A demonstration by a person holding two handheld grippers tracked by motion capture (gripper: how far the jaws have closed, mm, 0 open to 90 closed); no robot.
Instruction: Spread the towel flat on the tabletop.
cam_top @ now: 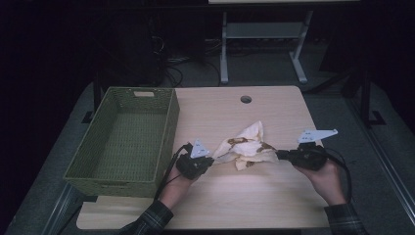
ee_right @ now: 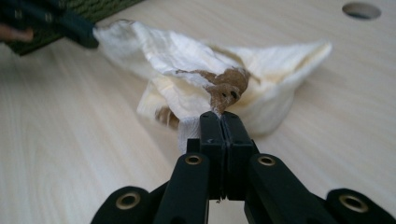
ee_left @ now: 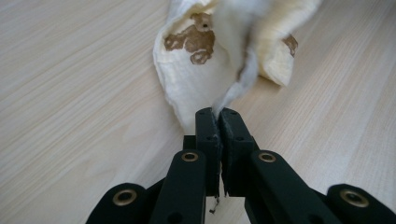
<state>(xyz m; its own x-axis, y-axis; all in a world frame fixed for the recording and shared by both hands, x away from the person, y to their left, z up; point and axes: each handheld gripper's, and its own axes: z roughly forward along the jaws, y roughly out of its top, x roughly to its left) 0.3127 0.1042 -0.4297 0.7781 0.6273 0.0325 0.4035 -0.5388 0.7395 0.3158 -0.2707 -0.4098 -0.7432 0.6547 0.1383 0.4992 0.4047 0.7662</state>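
Observation:
A crumpled cream cloth with brown patches lies bunched in the middle of the light wooden table. My left gripper pinches the cloth's left edge, and in the left gripper view its jaws are pressed together on a thin fold of the cloth. My right gripper holds the cloth's right edge. Its jaws in the right gripper view are shut on the cloth just under a brown patch. The left gripper shows there at the cloth's far corner.
A green woven basket stands with nothing in it at the table's left, close to my left hand. A round cable hole sits near the table's far edge. Beyond the table stand the legs of a white desk frame on a dark floor.

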